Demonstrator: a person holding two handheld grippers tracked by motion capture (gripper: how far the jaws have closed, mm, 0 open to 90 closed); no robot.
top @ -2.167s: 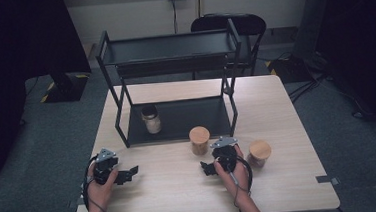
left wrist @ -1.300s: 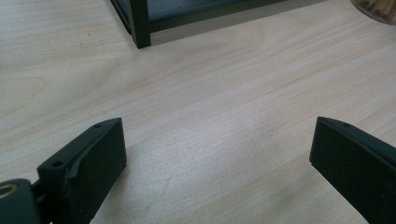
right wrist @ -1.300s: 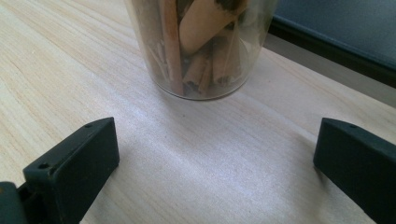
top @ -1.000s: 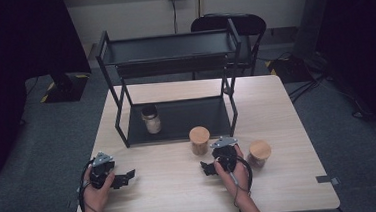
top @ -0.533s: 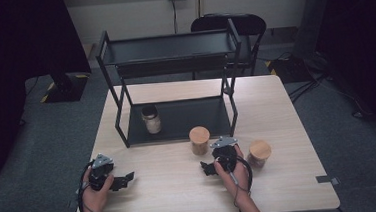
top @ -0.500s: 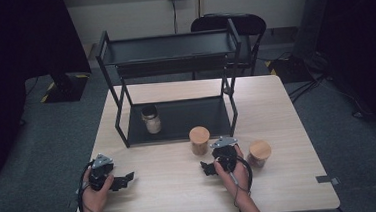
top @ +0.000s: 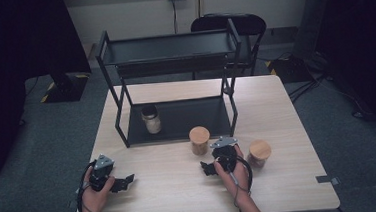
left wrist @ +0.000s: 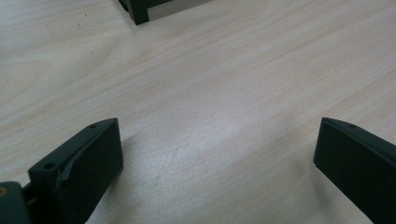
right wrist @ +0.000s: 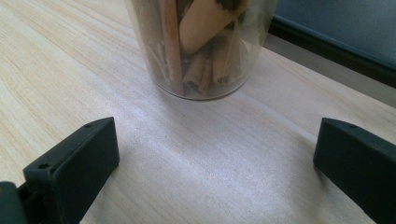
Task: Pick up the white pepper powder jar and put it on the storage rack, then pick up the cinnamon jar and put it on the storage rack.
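My left gripper (top: 124, 182) rests near the table's front left corner, pointing right. Its jaws have just been opening and now stand wide over bare wood (left wrist: 217, 135), with nothing between them. My right gripper (top: 206, 167) lies near the middle front, open (right wrist: 217, 135). It faces a clear jar of cinnamon sticks (right wrist: 201, 46), which stands just beyond the jaws and apart from them. In the high view that wooden-lidded jar (top: 199, 140) stands in front of the black rack (top: 170, 62). A second wooden-lidded jar (top: 259, 152) stands to the right of my right hand.
The black two-tier rack takes up the back half of the table, one leg (left wrist: 137, 9) ahead of my left gripper. A dark-lidded jar (top: 151, 119) sits on its lower shelf (top: 197, 116). A chair (top: 240, 24) stands behind the table.
My left hand has slid slightly toward the near edge since the earliest frame. The right hand and the jars have stayed where they were.
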